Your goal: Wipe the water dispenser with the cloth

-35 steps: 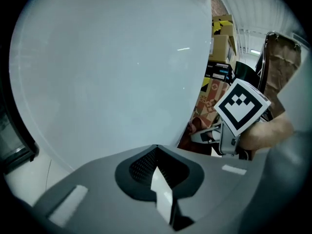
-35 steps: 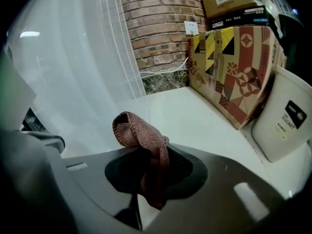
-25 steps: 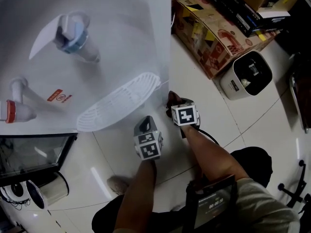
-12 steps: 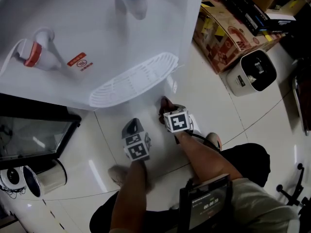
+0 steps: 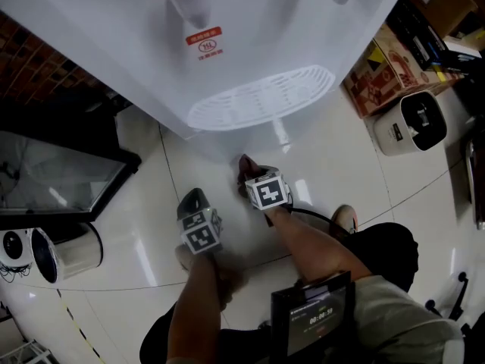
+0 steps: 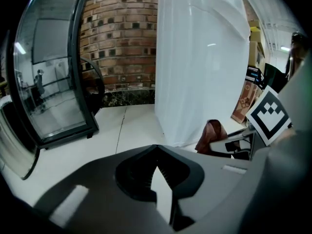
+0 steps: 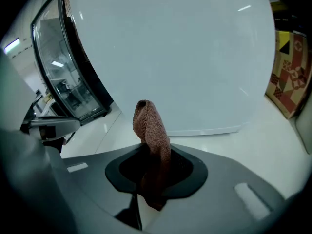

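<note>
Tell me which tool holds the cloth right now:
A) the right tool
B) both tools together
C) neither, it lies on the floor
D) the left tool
A: in the right gripper view the right tool is clamped on the brown cloth, which sticks up from between its jaws. The left tool is shut with nothing in it.

The water dispenser [image 5: 265,29] stands ahead, its drip tray [image 5: 261,97] jutting out; a glass cabinet [image 5: 53,180] lies left of it, a cardboard box [image 5: 379,74] right. Before its base — the left gripper [image 5: 193,199], and the right gripper [image 5: 247,177] nearer, cloth [image 7: 152,130] in its jaws.
</note>
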Demonstrator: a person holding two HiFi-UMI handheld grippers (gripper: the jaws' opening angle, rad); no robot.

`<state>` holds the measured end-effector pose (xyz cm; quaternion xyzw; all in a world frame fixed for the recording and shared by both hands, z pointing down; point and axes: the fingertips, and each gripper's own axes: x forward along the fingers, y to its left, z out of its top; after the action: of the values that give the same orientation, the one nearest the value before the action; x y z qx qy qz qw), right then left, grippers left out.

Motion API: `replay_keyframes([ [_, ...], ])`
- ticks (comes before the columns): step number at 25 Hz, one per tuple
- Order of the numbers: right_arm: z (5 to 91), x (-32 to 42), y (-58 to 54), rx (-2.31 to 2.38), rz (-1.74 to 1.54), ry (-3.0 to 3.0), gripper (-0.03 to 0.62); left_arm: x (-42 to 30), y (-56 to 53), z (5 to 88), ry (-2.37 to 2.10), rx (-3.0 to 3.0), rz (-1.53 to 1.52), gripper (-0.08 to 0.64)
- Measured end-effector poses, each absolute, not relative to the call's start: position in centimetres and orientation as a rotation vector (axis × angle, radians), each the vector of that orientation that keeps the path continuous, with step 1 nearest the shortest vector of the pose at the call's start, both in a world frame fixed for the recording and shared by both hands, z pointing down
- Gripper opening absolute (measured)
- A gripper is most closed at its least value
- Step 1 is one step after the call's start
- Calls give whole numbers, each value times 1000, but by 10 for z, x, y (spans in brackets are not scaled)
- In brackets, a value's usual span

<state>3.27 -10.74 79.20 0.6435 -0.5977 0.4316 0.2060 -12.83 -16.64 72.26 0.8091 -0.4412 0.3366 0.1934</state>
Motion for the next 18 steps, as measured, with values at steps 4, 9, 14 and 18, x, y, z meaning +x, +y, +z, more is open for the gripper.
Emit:
replay_keyframes([
  [4, 793, 11, -124, 1738, 1198, -1710, 103, -145, -173, 731, -1254, 2248, 932, 0],
  [9, 801, -16, -138, 1666, 1235, -1769, 103, -146, -180, 734, -1251, 2251, 943, 0],
  [14, 814, -34, -146, 1563, 1234, -1782, 103, -138, -180, 735, -1230, 2267, 953, 0],
  [18, 819, -29, -146, 1560, 1220, -1747, 103, -133, -180, 732, -1221, 2275, 943, 0],
])
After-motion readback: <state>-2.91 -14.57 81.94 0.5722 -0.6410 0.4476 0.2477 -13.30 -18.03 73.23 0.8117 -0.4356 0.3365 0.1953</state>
